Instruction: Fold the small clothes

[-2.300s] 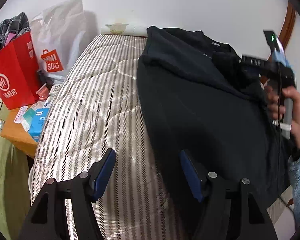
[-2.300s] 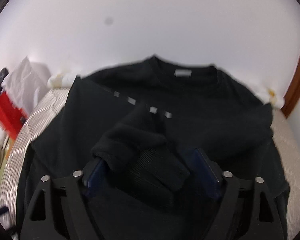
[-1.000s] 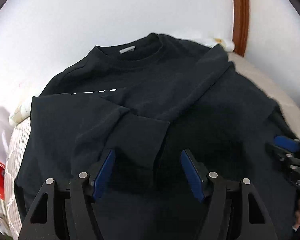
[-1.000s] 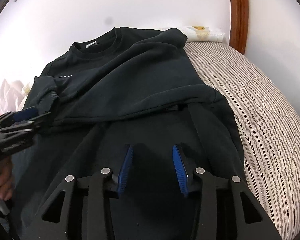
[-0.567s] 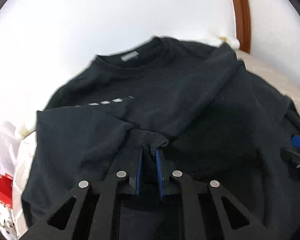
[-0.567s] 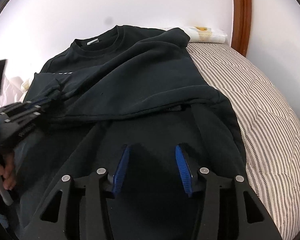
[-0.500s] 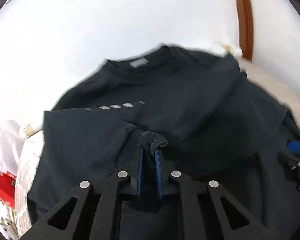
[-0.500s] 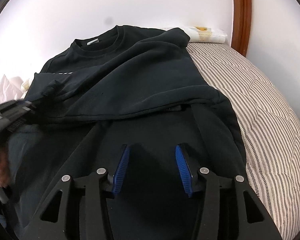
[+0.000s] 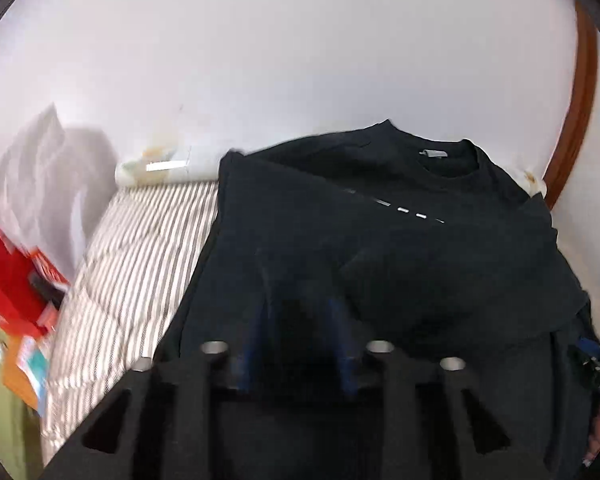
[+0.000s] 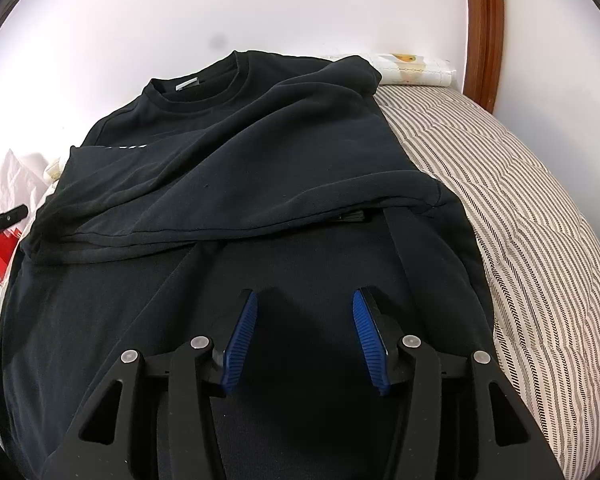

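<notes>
Two claws over one black sweatshirt [image 10: 260, 168], both pointing down at it. Left gripper [image 9: 298, 320]: jaws opening, blue pads parted, dark cloth under the gap; view smeared by motion, so possibly no fabric pinched, hard to tell for sure. Just beyond its tips, a folded-in sleeve [image 9: 400, 276] lying across the chest, with a dashed white print line [image 9: 412, 214] farther out and the collar with grey neck label [image 9: 434, 154] at the far end near the wall. Off to its left, bare striped mattress [image 9: 140, 264], then red bag [image 9: 4, 276] and white bag [image 9: 28, 168] at the bedside.

Right gripper [image 10: 304, 336]: jaws spread and empty, pads hovering over the lower body of the garment, nothing between them but flat cloth below. Ahead of its tips, the other sleeve [image 10: 260, 208] folded across the front in a thick diagonal band, collar beyond that. To its right, striped mattress again, running to a brown wooden frame [image 10: 484, 32] at the far corner. At the far left edge, a sliver of the other tool's black body.
</notes>
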Demonstrator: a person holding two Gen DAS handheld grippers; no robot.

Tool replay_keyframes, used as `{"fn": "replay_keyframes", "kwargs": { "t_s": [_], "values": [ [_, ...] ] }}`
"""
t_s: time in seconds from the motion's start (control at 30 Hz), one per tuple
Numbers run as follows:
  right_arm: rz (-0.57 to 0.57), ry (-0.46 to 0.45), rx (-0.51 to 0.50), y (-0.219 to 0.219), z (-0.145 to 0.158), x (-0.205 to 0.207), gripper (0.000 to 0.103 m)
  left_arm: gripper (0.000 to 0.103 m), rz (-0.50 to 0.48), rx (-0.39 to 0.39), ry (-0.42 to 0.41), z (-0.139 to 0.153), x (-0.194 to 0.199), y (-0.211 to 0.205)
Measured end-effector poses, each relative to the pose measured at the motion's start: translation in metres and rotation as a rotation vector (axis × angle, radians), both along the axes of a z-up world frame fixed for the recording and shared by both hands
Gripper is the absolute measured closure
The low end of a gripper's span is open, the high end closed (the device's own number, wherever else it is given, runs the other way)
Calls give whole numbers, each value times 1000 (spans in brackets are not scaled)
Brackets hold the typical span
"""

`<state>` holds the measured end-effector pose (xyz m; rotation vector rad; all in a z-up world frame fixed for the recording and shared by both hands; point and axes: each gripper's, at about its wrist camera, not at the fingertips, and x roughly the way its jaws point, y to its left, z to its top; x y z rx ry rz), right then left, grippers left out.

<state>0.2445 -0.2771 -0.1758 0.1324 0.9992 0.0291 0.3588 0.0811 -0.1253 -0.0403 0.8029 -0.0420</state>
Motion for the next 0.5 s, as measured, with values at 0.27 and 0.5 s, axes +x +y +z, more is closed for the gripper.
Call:
{"fn": "replay_keyframes", "kwargs": {
  "t_s": [0.27,0.5],
  "values": [
    [0,-1,6,0,0,0,52,54,10,-116,65,-23,19,14],
    [5,-2,15,-1,-1,-1,50,93,-6,-207,73,-38,39,7]
  ]
}}
